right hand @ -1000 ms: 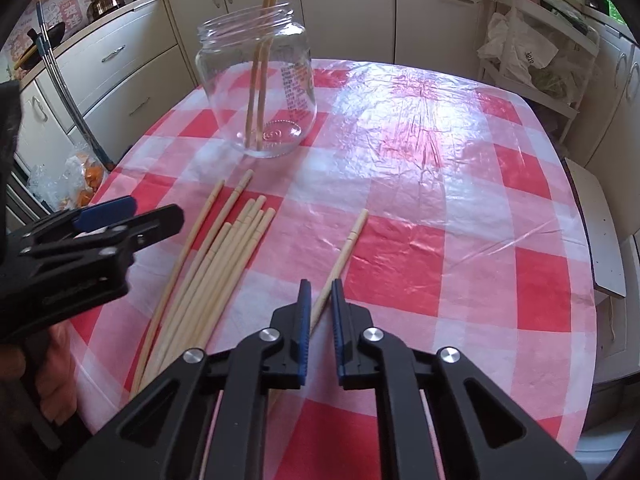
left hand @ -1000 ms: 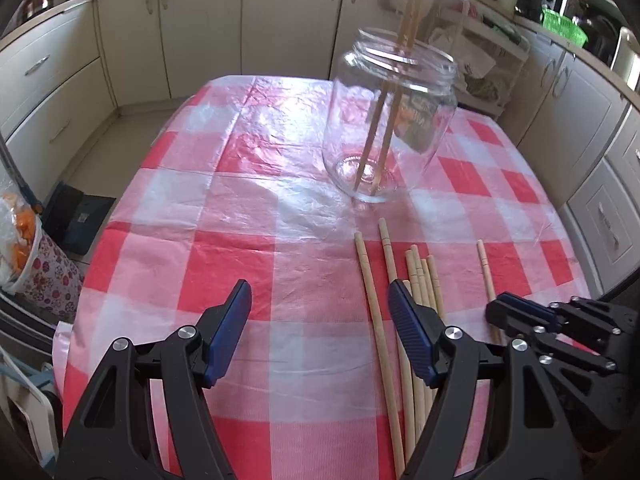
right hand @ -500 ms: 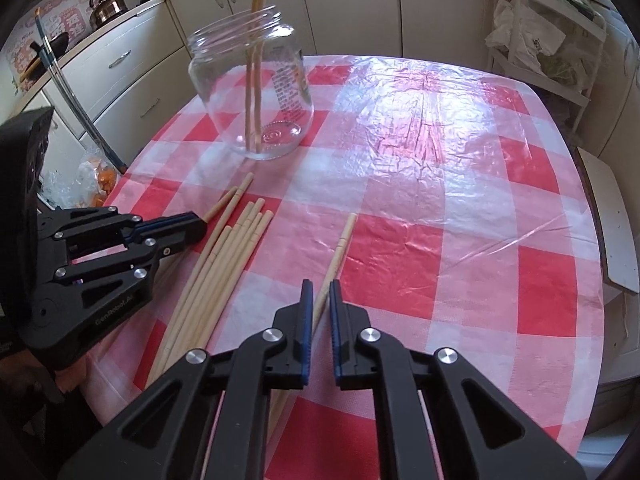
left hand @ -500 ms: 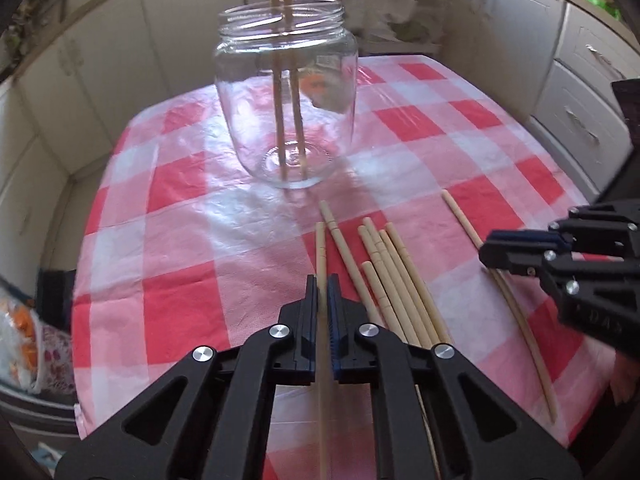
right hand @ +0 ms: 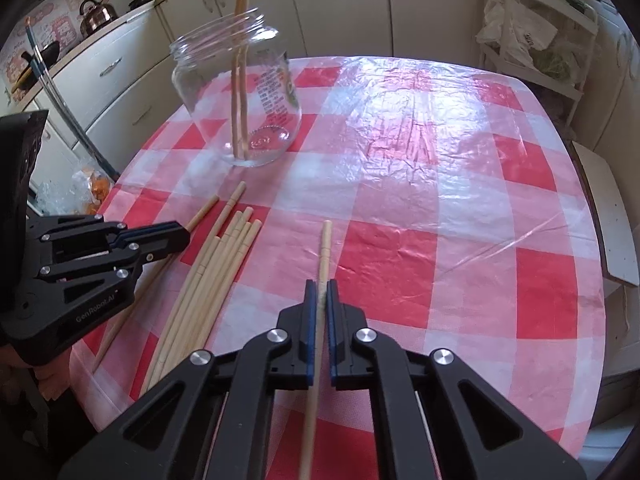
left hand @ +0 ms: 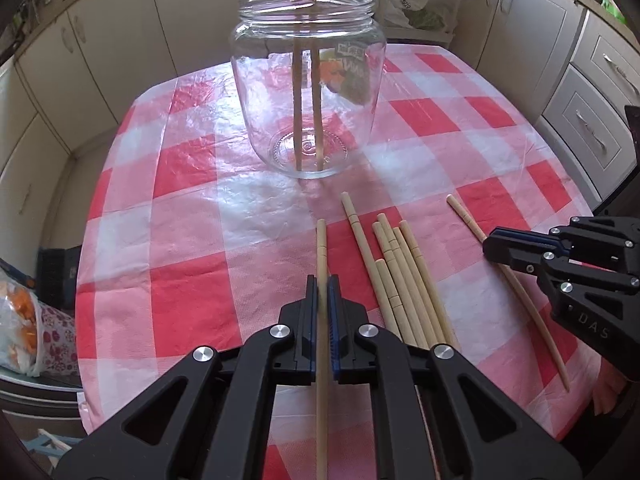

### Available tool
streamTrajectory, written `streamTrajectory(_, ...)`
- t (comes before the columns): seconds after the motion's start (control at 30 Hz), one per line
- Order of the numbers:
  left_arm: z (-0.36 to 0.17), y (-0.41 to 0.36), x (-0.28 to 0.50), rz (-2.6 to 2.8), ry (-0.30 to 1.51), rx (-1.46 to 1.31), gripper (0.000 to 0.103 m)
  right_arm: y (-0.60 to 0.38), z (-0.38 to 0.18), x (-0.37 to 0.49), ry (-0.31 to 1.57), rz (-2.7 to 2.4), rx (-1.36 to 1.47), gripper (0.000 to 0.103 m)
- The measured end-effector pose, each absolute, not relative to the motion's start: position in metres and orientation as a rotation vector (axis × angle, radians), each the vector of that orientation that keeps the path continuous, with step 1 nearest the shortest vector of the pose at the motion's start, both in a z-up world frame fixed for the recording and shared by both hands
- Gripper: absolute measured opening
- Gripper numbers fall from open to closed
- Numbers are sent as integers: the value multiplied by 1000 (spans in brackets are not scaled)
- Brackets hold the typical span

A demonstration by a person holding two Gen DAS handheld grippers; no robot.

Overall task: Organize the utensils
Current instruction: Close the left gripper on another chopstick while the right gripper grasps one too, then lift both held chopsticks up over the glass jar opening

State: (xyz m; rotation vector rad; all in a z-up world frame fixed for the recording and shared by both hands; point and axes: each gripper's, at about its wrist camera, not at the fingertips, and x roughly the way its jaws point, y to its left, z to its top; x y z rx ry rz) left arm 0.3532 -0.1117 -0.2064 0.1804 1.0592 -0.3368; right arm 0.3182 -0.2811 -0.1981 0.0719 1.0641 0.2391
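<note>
Your left gripper (left hand: 322, 292) and right gripper (right hand: 319, 296) are each squeezed tight on one chopstick (left hand: 321, 248) lying on the table. Lift both slowly, tip them up, then drop them into the glass jar (left hand: 308, 80).

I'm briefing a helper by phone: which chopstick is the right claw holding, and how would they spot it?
Start at the glass jar on the checked tablecloth, then look toward the near edge past the bundle of loose chopsticks. The held chopstick lies alone to the right of that bundle, pinched in the right claw. It is the only one apart from the rest on that side.
</note>
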Motion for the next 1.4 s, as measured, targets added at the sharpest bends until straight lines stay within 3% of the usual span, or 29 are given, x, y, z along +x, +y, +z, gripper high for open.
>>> streamTrajectory(0.2,-175,-86,346,-312,945,18,5,-309,-196,313,998,240,297,5)
streamTrajectory(0.47,-92,-53,349,-338,547,-215,5,-331,-189,310,898,229,454,5)
streamTrajectory(0.67,-60,-60,376,-334,349,-286,5,-334,-183,306,825,245,483,5)
streamTrajectory(1.07,-45,-75,441,-264,200,-401,5,-342,-170,303,709,261,507,5)
streamTrajectory(1.4,-68,-97,457,-209,147,-326,5,-346,-169,305,684,254,528,5)
